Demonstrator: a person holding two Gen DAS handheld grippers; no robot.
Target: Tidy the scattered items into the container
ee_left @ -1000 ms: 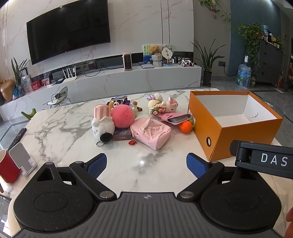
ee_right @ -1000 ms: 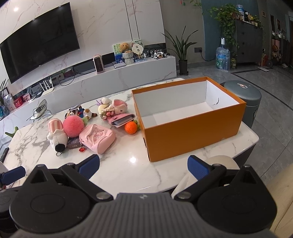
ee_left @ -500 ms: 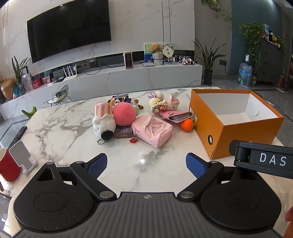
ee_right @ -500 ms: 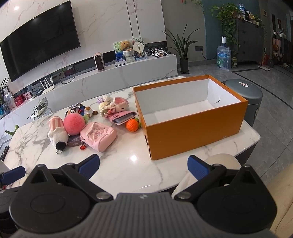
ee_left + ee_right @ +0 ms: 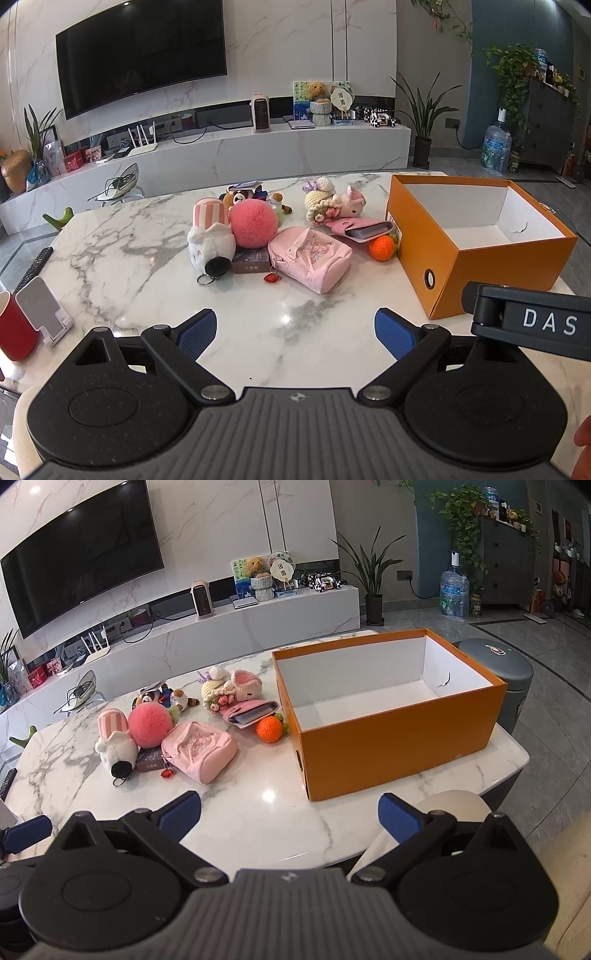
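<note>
While both tongs are hanging back over the near edge of the bench [image 5: 122, 243], nothing is being gripped: my left tongs [image 5: 295, 328] are spread wide with nothing between the blue pads, and my right tongs [image 5: 290, 812] are spread just as wide, also empty.

Scattered items are sitting in one cluster at mid-bench, straight ahead of the left tongs and ahead-left of the right ones. The orange box [image 5: 424, 236] is lying to the right of the cluster, open top, looking empty inside, its long axis running away from me and to the right.

Nearest item to me is the pink pouch [image 5: 310, 258], lying flat with its long axis skewed, near-right to far-left. Beside it, on its left, a dark small box [image 5: 251, 263] is sitting under the pink pompom [image 5: 253, 225] and touching the striped plush [image 5: 210, 236]. Orange ball [image 5: 271, 729] and pink wallet [image 5: 251, 712] are sitting just beside the orange box's left wall; the crochet dolls [image 5: 229, 686] are lying behind them.

Judging reach: the left tongs are lining up best on the pink pouch, the right tongs are nearer the orange ball and the orange box. I'm reading the next move as a forward reach, pads closing across the pink pouch's short side, then carrying right. The red charm [image 5: 272, 277] is dangling off it and may drag.
</note>
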